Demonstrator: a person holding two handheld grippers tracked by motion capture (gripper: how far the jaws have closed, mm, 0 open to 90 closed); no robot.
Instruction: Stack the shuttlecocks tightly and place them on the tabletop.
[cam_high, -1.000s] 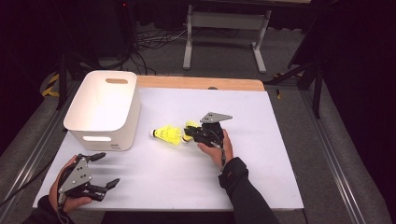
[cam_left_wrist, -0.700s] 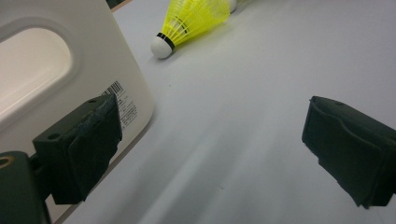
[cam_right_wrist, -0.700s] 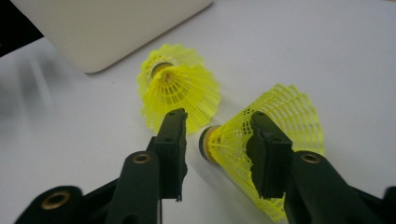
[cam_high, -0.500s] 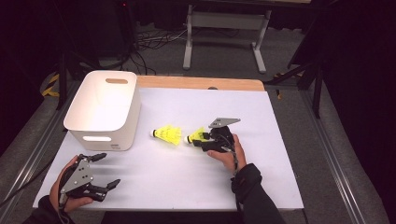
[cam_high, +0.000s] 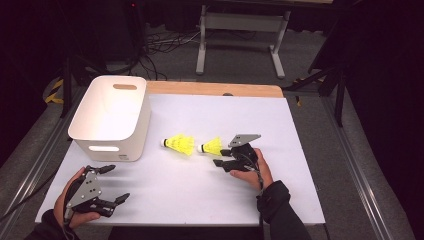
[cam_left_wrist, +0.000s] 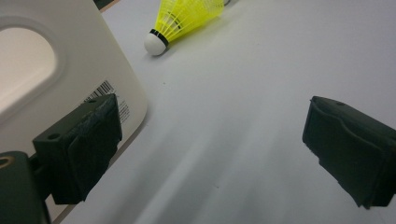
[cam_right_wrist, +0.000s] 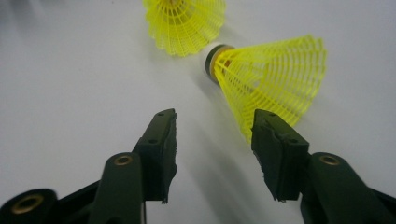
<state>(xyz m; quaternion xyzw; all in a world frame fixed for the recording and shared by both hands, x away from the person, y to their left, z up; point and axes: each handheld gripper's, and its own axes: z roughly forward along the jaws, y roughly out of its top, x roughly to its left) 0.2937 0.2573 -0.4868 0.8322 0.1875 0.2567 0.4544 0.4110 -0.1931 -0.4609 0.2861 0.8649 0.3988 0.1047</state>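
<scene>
Shuttlecocks (cam_high: 212, 146) (cam_high: 181, 144) lie beside white bin (cam_high: 111, 118); right claw (cam_high: 223, 158), just opening, holds nothing; left claw (cam_high: 111, 184) wide.

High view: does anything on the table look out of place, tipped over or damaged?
Nothing looks damaged. Two yellow shuttlecocks lie on their sides, one beside the white bin, one just ahead of the right gripper, whose jaws have just been opening, with nothing between them. The left gripper stands open near the table's front edge.
</scene>
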